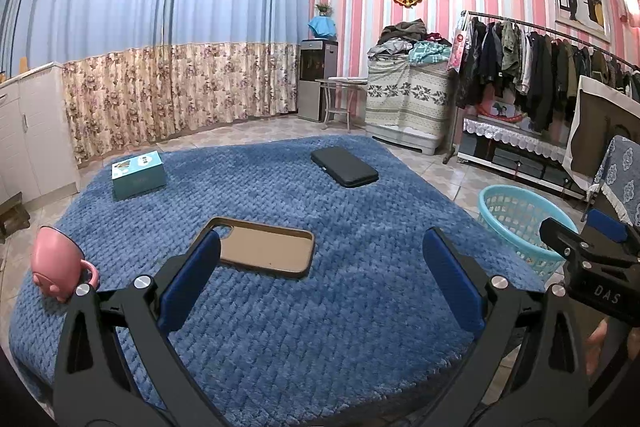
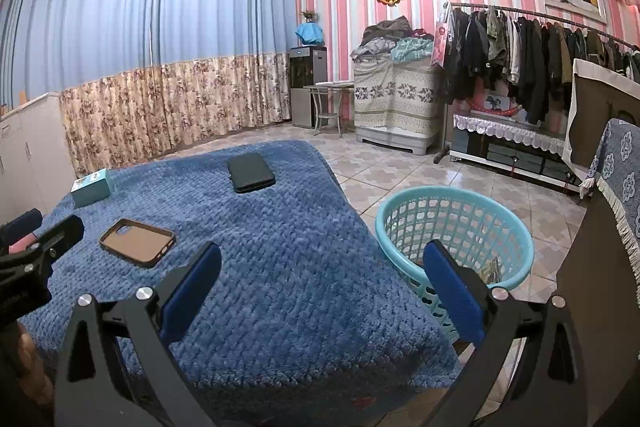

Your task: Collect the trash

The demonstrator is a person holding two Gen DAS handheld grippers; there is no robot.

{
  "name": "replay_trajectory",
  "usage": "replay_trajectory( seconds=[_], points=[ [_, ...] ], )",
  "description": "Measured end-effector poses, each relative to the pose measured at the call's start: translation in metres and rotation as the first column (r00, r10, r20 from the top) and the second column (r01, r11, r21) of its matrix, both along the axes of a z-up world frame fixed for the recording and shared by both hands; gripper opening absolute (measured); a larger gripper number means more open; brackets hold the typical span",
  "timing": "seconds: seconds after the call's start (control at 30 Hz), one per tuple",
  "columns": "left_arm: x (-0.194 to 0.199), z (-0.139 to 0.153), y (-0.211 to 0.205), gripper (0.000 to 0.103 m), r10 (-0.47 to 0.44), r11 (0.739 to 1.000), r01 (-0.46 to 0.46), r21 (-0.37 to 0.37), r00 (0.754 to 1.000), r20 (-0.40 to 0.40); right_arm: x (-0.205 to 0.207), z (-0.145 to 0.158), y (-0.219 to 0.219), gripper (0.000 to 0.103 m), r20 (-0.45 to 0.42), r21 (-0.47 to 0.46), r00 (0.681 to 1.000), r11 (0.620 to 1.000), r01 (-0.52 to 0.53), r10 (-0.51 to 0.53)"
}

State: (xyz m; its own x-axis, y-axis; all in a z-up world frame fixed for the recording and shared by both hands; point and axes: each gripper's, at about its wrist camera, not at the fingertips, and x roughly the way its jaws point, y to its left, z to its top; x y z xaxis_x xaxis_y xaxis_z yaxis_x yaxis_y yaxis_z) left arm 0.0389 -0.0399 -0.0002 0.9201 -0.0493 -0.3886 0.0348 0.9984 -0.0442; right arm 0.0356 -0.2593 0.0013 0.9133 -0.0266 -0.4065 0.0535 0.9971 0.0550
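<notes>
Left wrist view showed the left tool (image 1: pixel 320 275) spread wide and empty above the blanket-covered surface (image 1: pixel 280 347), and the right tool (image 2: pixel 322 285) hung equally spread at the surface's right edge over the teal basket (image 2: pixel 452 227), where a scrap of paper trash (image 2: pixel 491 269) already lay. Nearest was the brown phone case (image 1: pixel 264 247), probably light, thin and slightly flexible, best pinched across one long rim. Farther off, a pink mug (image 1: pixel 60 263) stood at the left edge, a teal box (image 1: pixel 138 174) near the far left corner and a black case (image 1: pixel 344 167) toward the far edge, none blocking the way.
</notes>
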Motion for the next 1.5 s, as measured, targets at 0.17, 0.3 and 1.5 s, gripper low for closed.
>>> replay_trajectory(
  seconds=[0.17, 0.3, 1.5],
  points=[
    [0.0008, 0.0012, 0.0018, 0.098, 0.001, 1.0, -0.001, -0.002, 1.0, 0.002, 0.0, -0.0006, 0.0009, 0.099, 0.0, 0.001, 1.0, 1.0, 0.001, -0.001],
    [0.0003, 0.0019, 0.0022, 0.098, 0.001, 1.0, -0.001, -0.002, 1.0, 0.004, 0.0002, -0.0015, 0.0013, 0.099, 0.002, 0.001, 1.0, 1.0, 0.002, -0.002],
    [-0.0002, 0.003, 0.0046, 0.098, -0.002, 1.0, 0.002, -0.002, 1.0, 0.016, 0.001, -0.0055, 0.0025, 0.099, 0.003, -0.001, 1.0, 1.0, 0.001, -0.001]
  ],
)
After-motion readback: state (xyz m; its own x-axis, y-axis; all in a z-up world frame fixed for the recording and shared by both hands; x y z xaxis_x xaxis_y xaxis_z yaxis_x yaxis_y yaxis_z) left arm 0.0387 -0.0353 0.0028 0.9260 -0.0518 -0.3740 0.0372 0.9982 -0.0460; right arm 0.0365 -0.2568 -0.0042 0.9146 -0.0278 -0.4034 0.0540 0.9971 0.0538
